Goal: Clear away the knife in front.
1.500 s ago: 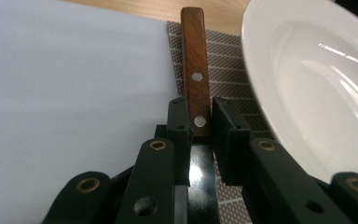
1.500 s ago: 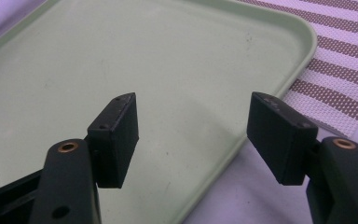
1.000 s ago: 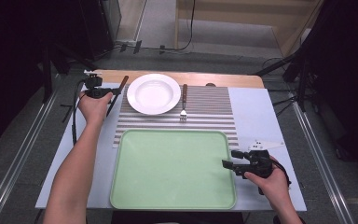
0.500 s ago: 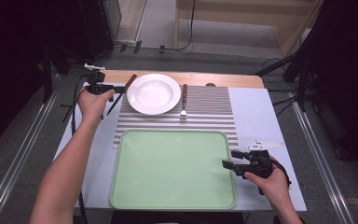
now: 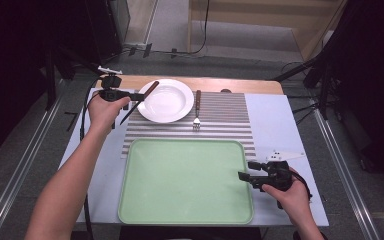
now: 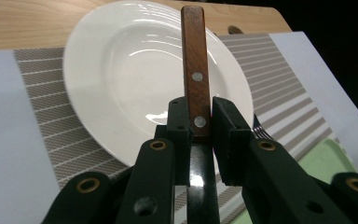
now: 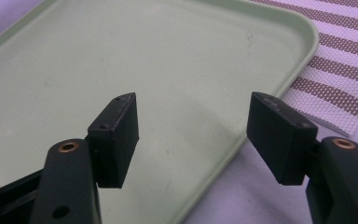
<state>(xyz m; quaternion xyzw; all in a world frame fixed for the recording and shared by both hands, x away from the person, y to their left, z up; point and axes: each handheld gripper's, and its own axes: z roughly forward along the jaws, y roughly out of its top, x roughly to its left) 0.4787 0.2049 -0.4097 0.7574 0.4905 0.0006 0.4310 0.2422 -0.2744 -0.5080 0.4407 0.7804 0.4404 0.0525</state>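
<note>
A knife with a brown wooden handle (image 5: 149,90) and dark blade is clamped at the handle's base by my left gripper (image 5: 137,95), at the left rim of the white plate (image 5: 166,101). In the left gripper view the handle (image 6: 194,60) sticks out past the jaws over the plate (image 6: 121,84); the gripper (image 6: 199,125) is shut on it. A fork (image 5: 197,108) lies right of the plate on the striped placemat (image 5: 230,115). My right gripper (image 5: 243,176) stands open at the right edge of the green tray (image 5: 185,180), jaws apart over the tray (image 7: 121,56), holding nothing (image 7: 193,130).
A wooden strip (image 5: 240,85) runs along the table's far edge, with dark stands and cables on the floor beyond. The placemat (image 7: 340,79) lies just past the tray's corner. Pale blue table surface (image 5: 285,125) shows to the right of the placemat.
My left gripper has shifted slightly right and away with the knife, so the handle end now overlaps the plate's rim. The right gripper has stayed put.
</note>
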